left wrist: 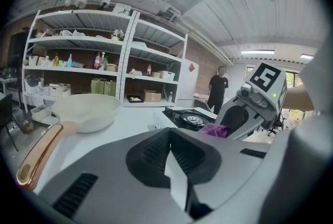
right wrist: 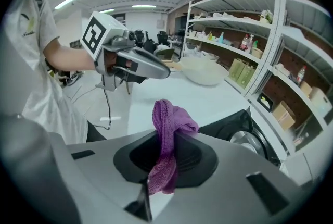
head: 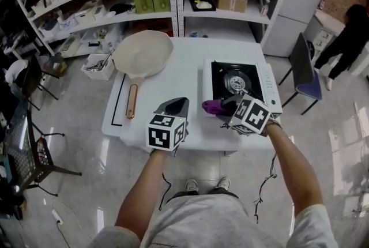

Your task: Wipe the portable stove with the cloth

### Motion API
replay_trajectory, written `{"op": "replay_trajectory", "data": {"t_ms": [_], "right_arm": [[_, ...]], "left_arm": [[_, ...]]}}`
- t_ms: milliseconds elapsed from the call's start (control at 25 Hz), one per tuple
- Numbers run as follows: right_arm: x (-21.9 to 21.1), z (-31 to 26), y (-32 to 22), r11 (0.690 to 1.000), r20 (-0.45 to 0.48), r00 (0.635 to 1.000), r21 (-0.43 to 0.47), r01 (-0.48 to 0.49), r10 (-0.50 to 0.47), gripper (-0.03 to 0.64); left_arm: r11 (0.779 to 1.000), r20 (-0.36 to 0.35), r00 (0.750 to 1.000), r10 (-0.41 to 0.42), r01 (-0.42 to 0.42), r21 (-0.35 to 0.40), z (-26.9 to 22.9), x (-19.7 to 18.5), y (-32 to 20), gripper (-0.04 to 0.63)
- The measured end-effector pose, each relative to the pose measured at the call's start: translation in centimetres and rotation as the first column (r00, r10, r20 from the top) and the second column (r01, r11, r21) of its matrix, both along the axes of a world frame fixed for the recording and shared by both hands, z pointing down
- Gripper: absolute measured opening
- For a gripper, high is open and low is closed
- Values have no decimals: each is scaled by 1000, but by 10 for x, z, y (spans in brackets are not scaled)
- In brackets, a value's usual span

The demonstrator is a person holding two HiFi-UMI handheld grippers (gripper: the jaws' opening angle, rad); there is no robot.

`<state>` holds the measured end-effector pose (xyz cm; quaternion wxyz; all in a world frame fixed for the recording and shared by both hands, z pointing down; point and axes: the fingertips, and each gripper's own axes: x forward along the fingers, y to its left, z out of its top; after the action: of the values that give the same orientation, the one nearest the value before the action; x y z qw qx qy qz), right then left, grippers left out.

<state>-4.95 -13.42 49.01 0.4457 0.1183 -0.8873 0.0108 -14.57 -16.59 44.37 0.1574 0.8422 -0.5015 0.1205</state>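
Pinched by my right gripper, jaws closed on its bunched middle, the purple cloth, soft, light and floppy, hangs over the portable stove at its near-left corner, while my left gripper is closed and empty

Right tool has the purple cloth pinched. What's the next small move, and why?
Probably lower the right tool toward the black top of the white portable stove. Its jaws are shut on the purple cloth, which is at the stove's near left corner, and I can't tell whether it touches yet.
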Motion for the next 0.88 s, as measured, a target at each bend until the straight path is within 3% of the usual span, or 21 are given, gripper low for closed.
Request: {"op": "replay_trajectory", "data": {"t_ms": [120,200,320,480,640,880], "right_arm": [[-6,-7,-10,989,71,988,-70,-129,134,63],[-8,-10,-18,965,102,965,-125,-229,242,63],[-13,-19,-28,905,146,906,-224,-360,397,63],[-17,-23,-40,814,183,818,-349,-464,545,63],[-19,-20,-56,742,186,750,-417,-525,634,63],[-24,-21,-71,715,167,737,-455,-531,655,63]], "left_arm": [[1000,-5,1000,4,-4,6,-4,-3,-3,5],[1000,-8,1000,8,-8,11,-8,-3,-5,5],[1000,-15,1000,19,-19,17,-13,-3,-8,5],[999,-19,999,38,-38,21,-13,2,-10,5],[999,-23,999,41,-41,23,-12,2,-16,5],[999,-20,999,36,-35,28,-16,1,-28,5]]}}
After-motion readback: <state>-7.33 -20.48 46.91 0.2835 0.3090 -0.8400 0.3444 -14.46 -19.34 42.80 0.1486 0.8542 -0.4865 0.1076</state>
